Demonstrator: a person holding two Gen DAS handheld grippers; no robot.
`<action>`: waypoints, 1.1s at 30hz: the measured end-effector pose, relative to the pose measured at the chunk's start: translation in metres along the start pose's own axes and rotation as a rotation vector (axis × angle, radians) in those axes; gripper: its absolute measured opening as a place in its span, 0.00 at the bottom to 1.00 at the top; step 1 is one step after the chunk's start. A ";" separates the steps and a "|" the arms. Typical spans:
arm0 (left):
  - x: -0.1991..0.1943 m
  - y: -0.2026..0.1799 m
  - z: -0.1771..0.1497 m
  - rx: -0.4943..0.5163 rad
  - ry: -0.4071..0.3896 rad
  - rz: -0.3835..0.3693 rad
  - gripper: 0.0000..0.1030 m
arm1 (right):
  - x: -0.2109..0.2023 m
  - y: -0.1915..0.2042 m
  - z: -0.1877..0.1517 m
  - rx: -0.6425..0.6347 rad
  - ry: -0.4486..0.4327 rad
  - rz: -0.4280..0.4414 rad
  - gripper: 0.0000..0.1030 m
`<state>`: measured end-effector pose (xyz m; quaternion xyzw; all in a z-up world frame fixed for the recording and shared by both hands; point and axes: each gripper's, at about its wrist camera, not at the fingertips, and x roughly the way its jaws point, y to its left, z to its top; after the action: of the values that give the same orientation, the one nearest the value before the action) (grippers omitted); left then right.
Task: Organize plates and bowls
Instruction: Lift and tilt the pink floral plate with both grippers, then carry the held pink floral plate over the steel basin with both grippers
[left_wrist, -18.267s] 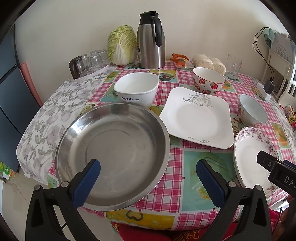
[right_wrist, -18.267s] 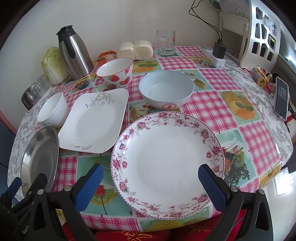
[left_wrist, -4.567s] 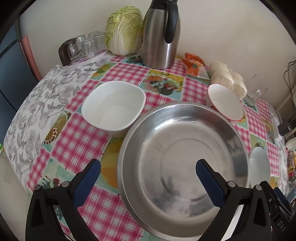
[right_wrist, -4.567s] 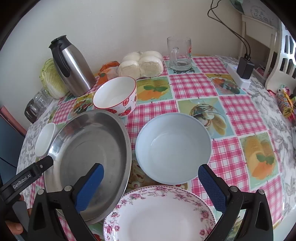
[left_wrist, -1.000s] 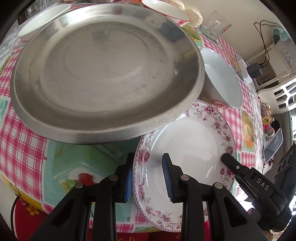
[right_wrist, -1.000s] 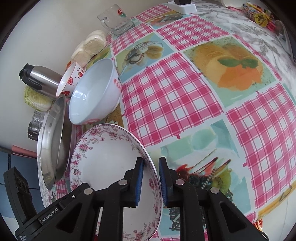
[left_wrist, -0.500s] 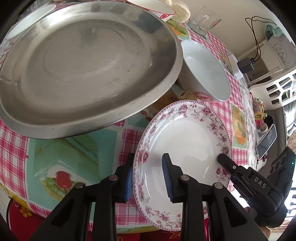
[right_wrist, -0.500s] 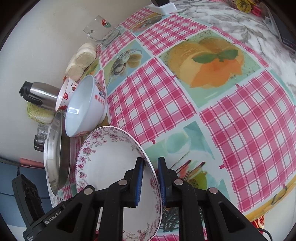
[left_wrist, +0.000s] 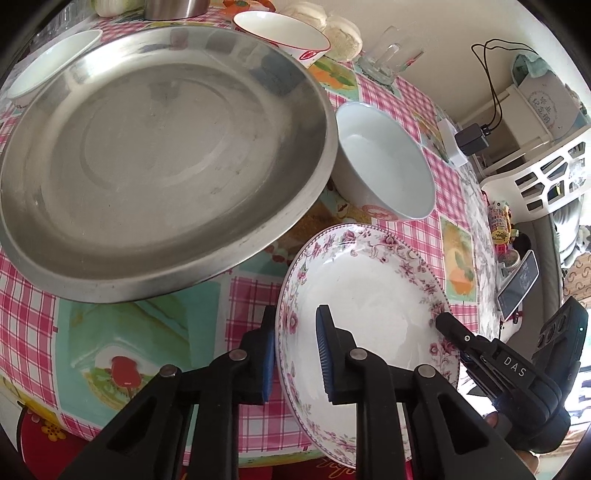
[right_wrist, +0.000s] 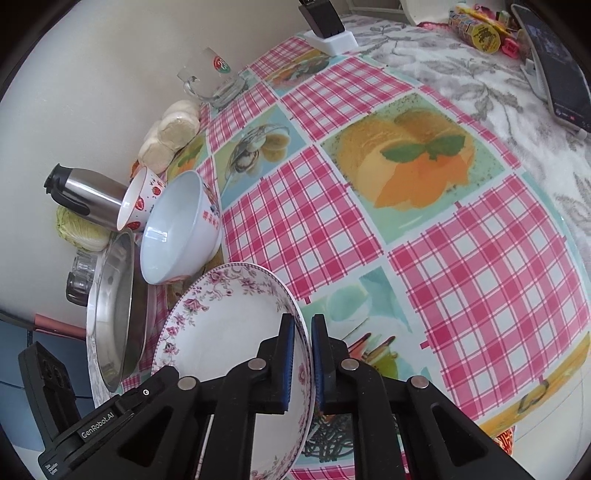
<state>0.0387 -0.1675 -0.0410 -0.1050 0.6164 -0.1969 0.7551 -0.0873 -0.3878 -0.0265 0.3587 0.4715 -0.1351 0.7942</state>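
Note:
A floral-rimmed plate (left_wrist: 369, 295) lies near the table's front edge, just right of the big steel pan (left_wrist: 159, 147). My left gripper (left_wrist: 295, 354) straddles the plate's left rim. Its jaws are closing, the outer pad against the rim and the inner pad on the plate's inside wall. In the right wrist view my right gripper (right_wrist: 303, 350) is shut on the right rim of the floral plate (right_wrist: 229, 325), which is pinched between the blue pads. A pale blue bowl (left_wrist: 384, 162) stands behind the plate. Beyond the pan are a strawberry bowl (left_wrist: 280, 29) and a white bowl (left_wrist: 48, 59).
A glass mug (right_wrist: 214, 81), steamed buns (right_wrist: 173, 129) and a steel thermos (right_wrist: 85, 199) stand along the wall. A phone (right_wrist: 554, 66) and a power adapter (left_wrist: 472, 134) sit at the right. The checked tablecloth (right_wrist: 461, 277) lies bare right of the plate.
The floral plate has come out from under the pan's rim and now sits apart from it. Both grippers' jaws have narrowed onto its rim.

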 end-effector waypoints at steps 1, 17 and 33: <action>0.000 -0.001 0.000 0.002 -0.001 -0.001 0.21 | 0.000 0.001 0.000 0.001 -0.001 -0.001 0.10; -0.021 -0.008 -0.002 0.046 -0.051 -0.022 0.20 | -0.027 0.012 -0.003 -0.053 -0.067 -0.001 0.10; -0.048 -0.021 -0.004 0.093 -0.137 -0.055 0.20 | -0.064 0.023 -0.011 -0.095 -0.178 0.023 0.10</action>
<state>0.0239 -0.1658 0.0092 -0.0999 0.5505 -0.2386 0.7938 -0.1150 -0.3717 0.0340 0.3125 0.4006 -0.1346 0.8507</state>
